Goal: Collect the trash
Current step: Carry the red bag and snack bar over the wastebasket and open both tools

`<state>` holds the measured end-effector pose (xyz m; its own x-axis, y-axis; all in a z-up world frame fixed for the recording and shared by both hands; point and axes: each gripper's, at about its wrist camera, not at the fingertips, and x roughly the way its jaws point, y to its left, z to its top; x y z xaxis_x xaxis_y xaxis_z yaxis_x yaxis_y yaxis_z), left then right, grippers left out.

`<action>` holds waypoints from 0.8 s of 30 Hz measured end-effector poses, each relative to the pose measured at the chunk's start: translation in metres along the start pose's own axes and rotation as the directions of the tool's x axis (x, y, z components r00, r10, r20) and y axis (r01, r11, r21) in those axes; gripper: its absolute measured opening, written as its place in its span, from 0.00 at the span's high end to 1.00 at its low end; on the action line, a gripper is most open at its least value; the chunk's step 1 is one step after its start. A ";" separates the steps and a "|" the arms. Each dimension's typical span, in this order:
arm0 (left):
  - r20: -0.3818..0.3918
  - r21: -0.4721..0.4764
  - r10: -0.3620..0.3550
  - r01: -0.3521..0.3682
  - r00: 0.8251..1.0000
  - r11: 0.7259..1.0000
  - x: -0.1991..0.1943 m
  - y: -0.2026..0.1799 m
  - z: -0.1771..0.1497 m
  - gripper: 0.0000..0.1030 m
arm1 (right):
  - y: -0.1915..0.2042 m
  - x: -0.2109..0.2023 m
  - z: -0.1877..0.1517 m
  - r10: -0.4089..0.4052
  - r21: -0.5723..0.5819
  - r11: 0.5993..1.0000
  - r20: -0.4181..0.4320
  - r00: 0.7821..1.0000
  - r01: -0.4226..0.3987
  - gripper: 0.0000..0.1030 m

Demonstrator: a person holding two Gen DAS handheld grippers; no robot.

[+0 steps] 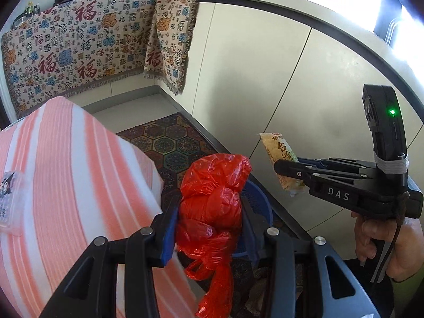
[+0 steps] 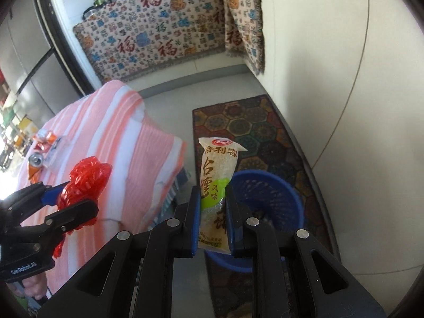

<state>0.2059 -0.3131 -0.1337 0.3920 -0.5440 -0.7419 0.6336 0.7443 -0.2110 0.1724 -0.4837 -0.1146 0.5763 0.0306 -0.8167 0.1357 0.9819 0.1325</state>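
My left gripper [image 1: 210,220] is shut on a crumpled red plastic bag [image 1: 214,198], held in the air just past the corner of the pink-striped table [image 1: 66,172]. The same bag [image 2: 84,182] and left gripper [image 2: 71,198] show at the left of the right wrist view. My right gripper [image 2: 212,220] is shut on a pale snack wrapper [image 2: 216,185] with red and green print, upright between the pads. That wrapper [image 1: 278,159] and the right gripper [image 1: 285,171] appear at the right of the left wrist view. A blue mesh waste basket [image 2: 267,198] stands on the floor just beyond the wrapper; its rim [image 1: 258,198] peeks out behind the red bag.
A patterned rug [image 2: 251,129] lies along white cabinets [image 1: 265,66]. A printed cloth [image 1: 79,53] hangs over the far counter with pans on top. On the striped table lie a can [image 2: 35,159] and other wrappers [image 2: 45,137]. A person's hand [image 1: 376,238] holds the right gripper's handle.
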 end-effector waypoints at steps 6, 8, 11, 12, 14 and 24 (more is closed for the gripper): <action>-0.030 0.018 -0.014 0.015 0.999 1.000 0.049 -0.029 0.009 0.58 | -0.039 0.018 -0.001 -0.028 0.045 0.999 -0.013 1.000 0.029 0.85; -0.044 0.021 -0.018 0.019 0.999 1.000 0.065 -0.034 0.010 0.58 | -0.051 0.025 -0.004 -0.029 0.064 0.997 -0.015 0.999 0.030 0.85; -0.059 0.024 -0.024 0.026 0.998 0.999 0.083 -0.038 0.012 0.58 | -0.065 0.032 -0.007 -0.028 0.100 0.995 -0.024 0.999 0.030 0.85; -0.063 0.024 -0.027 0.029 0.998 0.999 0.089 -0.039 0.012 0.58 | -0.070 0.035 -0.006 -0.026 0.112 0.993 -0.026 0.999 0.028 0.85; -0.071 0.022 -0.033 0.034 0.997 0.999 0.099 -0.040 0.013 0.58 | -0.076 0.037 -0.007 -0.022 0.127 0.992 -0.028 0.999 0.026 0.84; -0.096 -0.005 -0.056 0.055 0.994 0.998 0.129 -0.038 0.015 0.49 | -0.097 0.048 -0.008 -0.006 0.182 0.983 -0.019 1.000 0.010 0.79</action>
<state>0.2422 -0.4176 -0.2123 0.2906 -0.5450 -0.7865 0.6513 0.7148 -0.2547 0.1806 -0.5754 -0.1715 0.5603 0.0278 -0.8279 0.2858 0.9316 0.2247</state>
